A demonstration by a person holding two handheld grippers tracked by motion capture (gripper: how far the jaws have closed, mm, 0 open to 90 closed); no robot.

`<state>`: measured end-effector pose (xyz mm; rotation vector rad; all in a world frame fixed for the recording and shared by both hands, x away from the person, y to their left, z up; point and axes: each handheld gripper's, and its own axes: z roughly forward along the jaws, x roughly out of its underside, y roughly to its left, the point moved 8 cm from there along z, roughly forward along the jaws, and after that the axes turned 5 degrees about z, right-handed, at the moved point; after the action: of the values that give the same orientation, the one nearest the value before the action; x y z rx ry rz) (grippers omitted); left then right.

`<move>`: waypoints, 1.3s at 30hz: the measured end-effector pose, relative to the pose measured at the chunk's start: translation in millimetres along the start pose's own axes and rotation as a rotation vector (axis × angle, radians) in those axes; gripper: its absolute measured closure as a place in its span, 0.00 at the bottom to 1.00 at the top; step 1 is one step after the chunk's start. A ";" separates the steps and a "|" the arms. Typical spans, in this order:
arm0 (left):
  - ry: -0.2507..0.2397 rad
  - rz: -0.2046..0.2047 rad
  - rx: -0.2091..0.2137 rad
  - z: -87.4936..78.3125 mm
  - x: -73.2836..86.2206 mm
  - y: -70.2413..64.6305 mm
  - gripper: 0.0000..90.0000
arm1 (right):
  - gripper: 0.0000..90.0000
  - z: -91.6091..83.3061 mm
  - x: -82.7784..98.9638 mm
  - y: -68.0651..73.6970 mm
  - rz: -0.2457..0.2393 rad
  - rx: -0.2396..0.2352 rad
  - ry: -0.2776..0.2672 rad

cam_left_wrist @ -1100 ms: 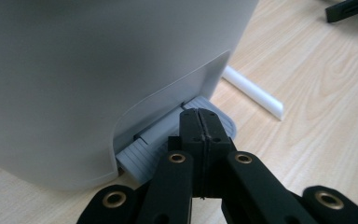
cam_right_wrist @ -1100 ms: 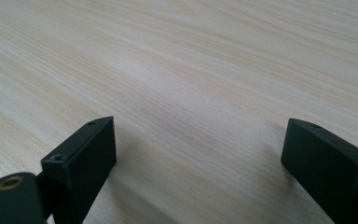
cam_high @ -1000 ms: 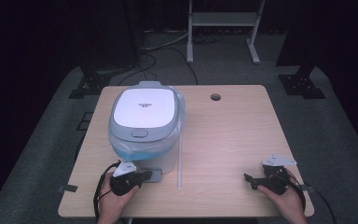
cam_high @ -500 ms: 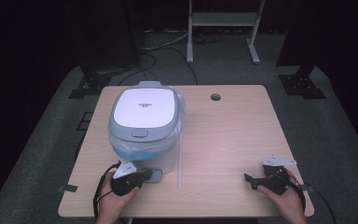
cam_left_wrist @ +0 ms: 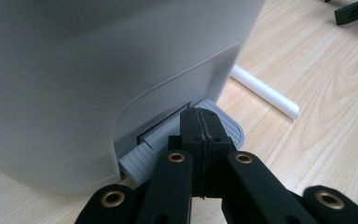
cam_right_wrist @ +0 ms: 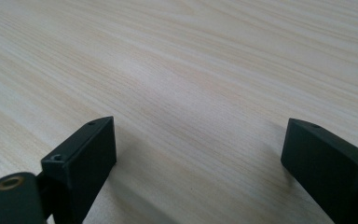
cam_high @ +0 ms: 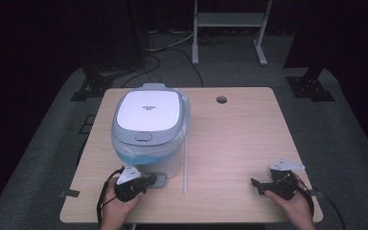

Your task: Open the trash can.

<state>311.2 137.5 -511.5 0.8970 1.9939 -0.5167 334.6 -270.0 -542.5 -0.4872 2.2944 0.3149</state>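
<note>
A white pedal bin (cam_high: 148, 132) with a pale grey lid stands on a light wooden worktop (cam_high: 239, 143), on its left half. A clear bin liner with a bluish tint bulges out under the lid. This bin is the landmark for everything else.

At the foot of the bin's near side, a ribbed grey foot pedal (cam_left_wrist: 226, 122) sticks out at worktop level. The left hand-held gripper (cam_high: 149, 179) sits just in front of the bin, held in the person's left hand (cam_high: 117, 203). Its two black jaws are clenched together with nothing between them, and their tips rest on top of the pedal.

A thin white strip (cam_left_wrist: 265, 91) lies on the worktop just right of the bin.

Well to the right of the bin, near the worktop's front right corner, the right hand-held gripper (cam_right_wrist: 198, 151) rests in the person's right hand (cam_high: 294, 203). Its jaws are released, standing wide apart over bare wood, gripping nothing.

A small round hole (cam_high: 221, 99) in the worktop lies to the right of the bin's far side.
</note>
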 end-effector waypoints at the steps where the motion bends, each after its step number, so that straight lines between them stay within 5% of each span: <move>1: 0.000 0.000 0.000 0.1 0.1 0.1 1.00 | 0.10 0.0 0.0 0.0 0.000 0.000 0.000; 28: 0.046 -0.021 0.003 6.4 9.7 0.2 1.00 | 0.10 0.0 0.0 0.0 0.000 0.000 0.000; 39: 0.071 0.004 -0.041 9.3 8.7 -0.9 1.00 | 0.10 0.0 0.0 0.1 0.000 0.000 -0.001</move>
<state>312.4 134.4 -523.9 0.9044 2.0589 -0.4459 334.6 -269.9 -542.6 -0.4874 2.2937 0.3148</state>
